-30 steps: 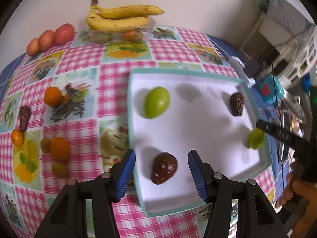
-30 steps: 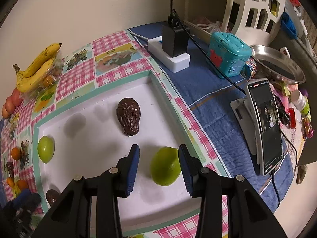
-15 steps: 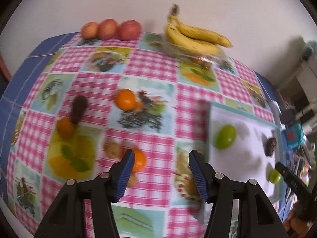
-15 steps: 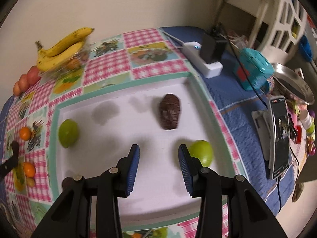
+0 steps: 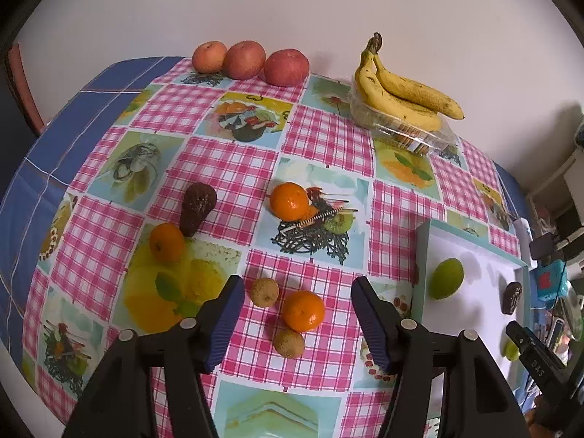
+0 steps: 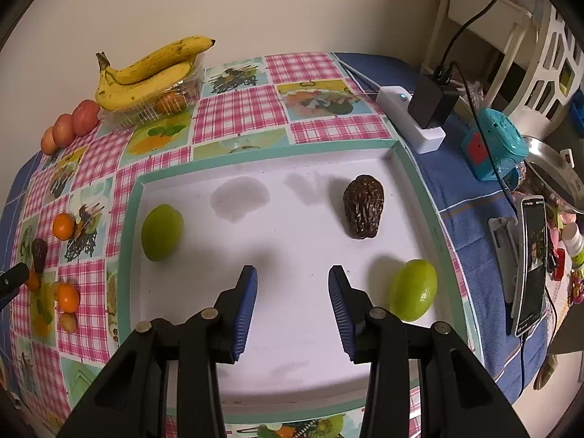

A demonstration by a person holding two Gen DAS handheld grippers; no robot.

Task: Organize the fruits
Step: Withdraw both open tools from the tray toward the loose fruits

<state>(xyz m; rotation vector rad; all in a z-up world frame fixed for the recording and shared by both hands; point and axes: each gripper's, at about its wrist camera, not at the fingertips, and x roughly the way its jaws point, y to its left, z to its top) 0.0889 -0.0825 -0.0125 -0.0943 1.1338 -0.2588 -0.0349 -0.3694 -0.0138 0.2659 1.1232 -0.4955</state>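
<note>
Status: partly complete. The white tray (image 6: pixel 408 168) holds two green limes, one at far left (image 6: pixel 161 232) and one at near right (image 6: pixel 413 289), plus a dark avocado (image 6: pixel 363 207) at far right. Remaining on the checked tablecloth (image 5: pixel 233 168): three mandarins, the nearest (image 5: pixel 303 310) flanked by two kiwis (image 5: pixel 264 292), and a second avocado (image 5: pixel 196 207). The left gripper (image 5: pixel 297 319) hangs wide and empty over that mandarin. The right gripper (image 6: pixel 292 308) is wide and empty above the tray.

My tongs' pads (image 6: pixel 245 310) are ribbed blue rubber on matt black plastic. The checked tablecloth (image 5: pixel 233 168) shines like oilcloth; the tray (image 6: pixel 292 346) is matt white; the avocado (image 6: pixel 364 207) is rough, wrinkled.
</note>
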